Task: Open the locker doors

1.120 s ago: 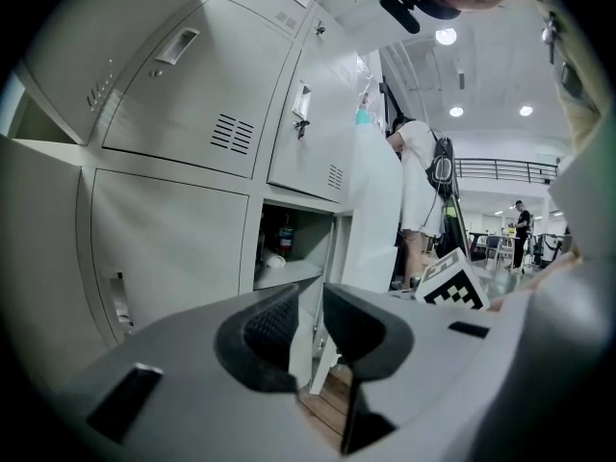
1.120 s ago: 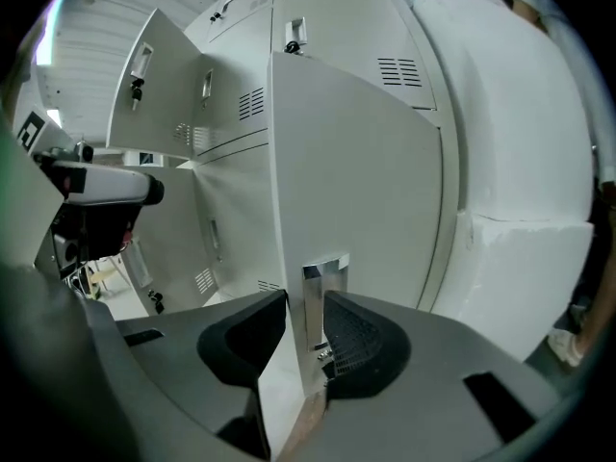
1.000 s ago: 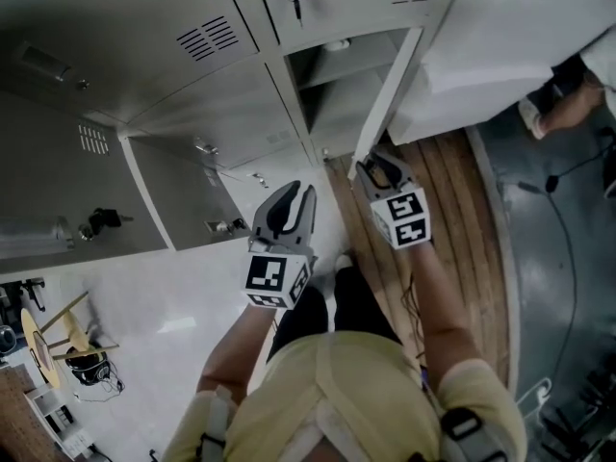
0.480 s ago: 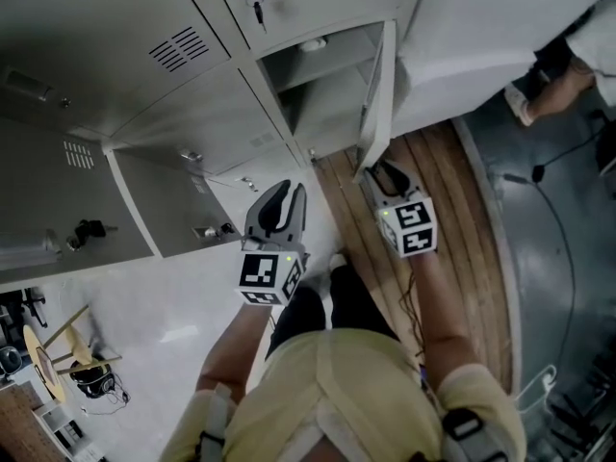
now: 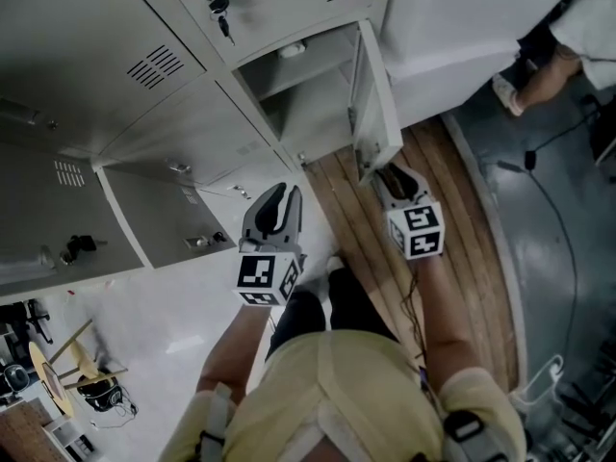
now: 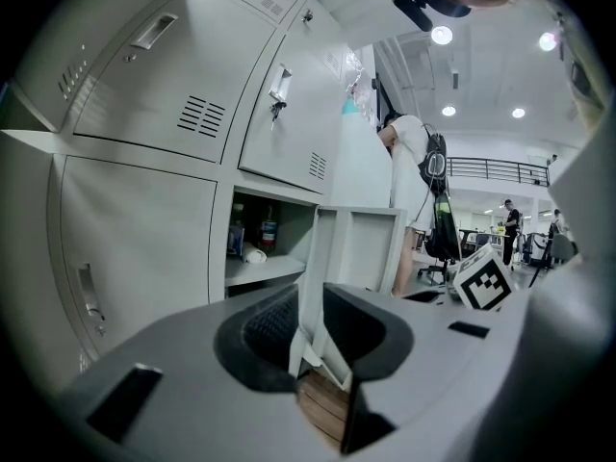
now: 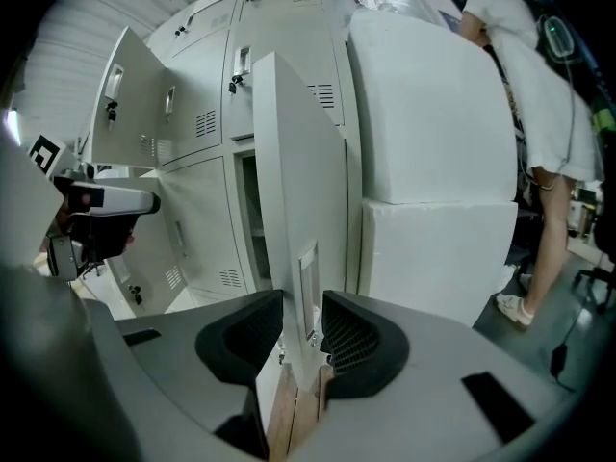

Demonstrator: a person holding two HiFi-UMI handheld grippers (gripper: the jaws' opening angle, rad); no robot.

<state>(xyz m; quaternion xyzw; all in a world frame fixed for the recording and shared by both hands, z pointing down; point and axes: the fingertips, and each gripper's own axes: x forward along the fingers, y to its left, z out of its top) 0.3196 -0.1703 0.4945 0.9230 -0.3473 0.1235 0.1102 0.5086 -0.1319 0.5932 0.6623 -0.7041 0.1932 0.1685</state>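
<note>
A grey bank of lockers (image 5: 144, 65) fills the top of the head view. One lower door (image 5: 375, 114) stands swung out from its compartment (image 5: 303, 99). My right gripper (image 5: 393, 179) sits at that door's bottom corner. In the right gripper view the door's free edge (image 7: 298, 162) runs in line with the gap of my right gripper (image 7: 303, 301). Its jaws have just been opening and stand wide, and the pads do not press on the door. My left gripper (image 5: 271, 205) hangs open and empty left of it. Past the left gripper (image 6: 310, 301) I see the door (image 6: 361, 248).
Another locker door (image 7: 125, 94) stands open further left. A key (image 5: 219, 8) hangs in an upper lock. White foam blocks (image 5: 462, 27) stand right of the lockers, with a person (image 7: 539, 114) beside them. Small items (image 6: 255, 248) sit on the open shelf. Wooden flooring (image 5: 438, 229) lies below.
The lower locker door has swung further out, from edge-on to showing its face. My right gripper has moved with its lower corner. The left gripper has barely shifted.
</note>
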